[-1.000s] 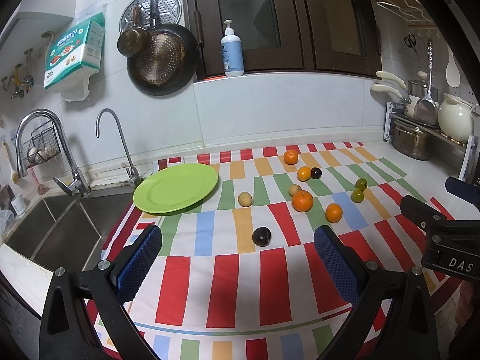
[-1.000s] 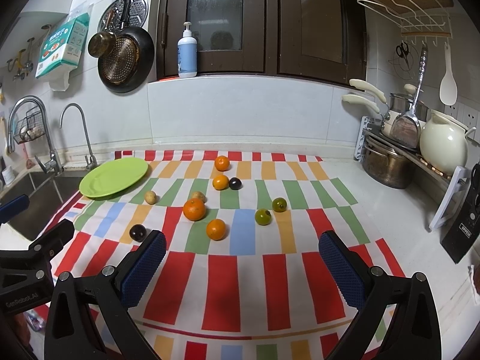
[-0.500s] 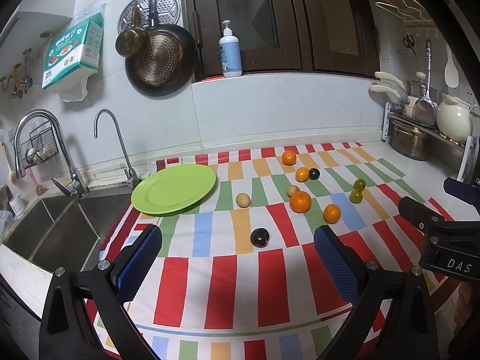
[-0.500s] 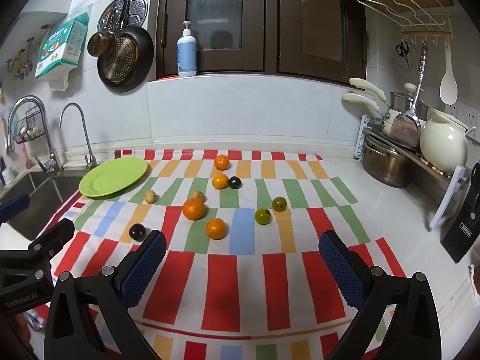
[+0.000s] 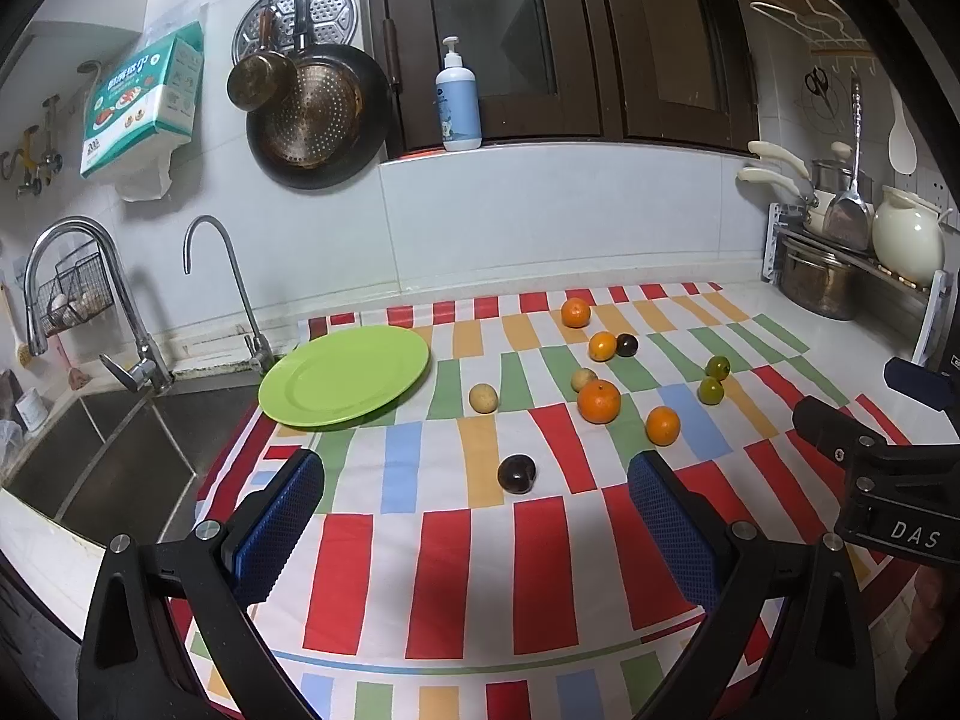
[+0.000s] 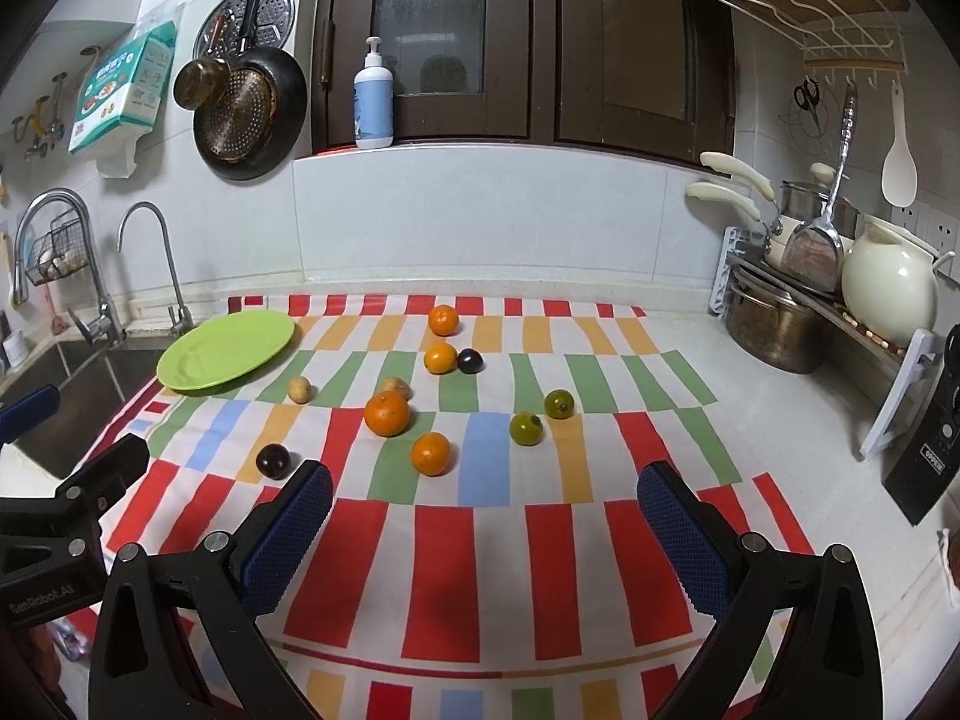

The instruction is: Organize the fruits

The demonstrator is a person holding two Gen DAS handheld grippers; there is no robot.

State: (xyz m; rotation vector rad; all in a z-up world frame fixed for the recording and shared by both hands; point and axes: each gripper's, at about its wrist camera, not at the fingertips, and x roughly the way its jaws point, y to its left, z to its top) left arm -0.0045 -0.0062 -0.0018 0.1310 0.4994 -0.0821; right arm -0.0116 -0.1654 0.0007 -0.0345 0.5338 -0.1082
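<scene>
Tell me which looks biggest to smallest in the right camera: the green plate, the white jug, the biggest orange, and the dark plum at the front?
1. green plate
2. white jug
3. biggest orange
4. dark plum

The plate looks wider and the jug taller, so their order is unsure.

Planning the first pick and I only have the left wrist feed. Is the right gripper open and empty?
Observer: Yes. The right wrist view shows the right gripper wide open, with nothing between its pads.
Operator: Anything off the mat on the right side?
Observer: A black panel stands tilted against a white rack at the counter's right end.
</scene>
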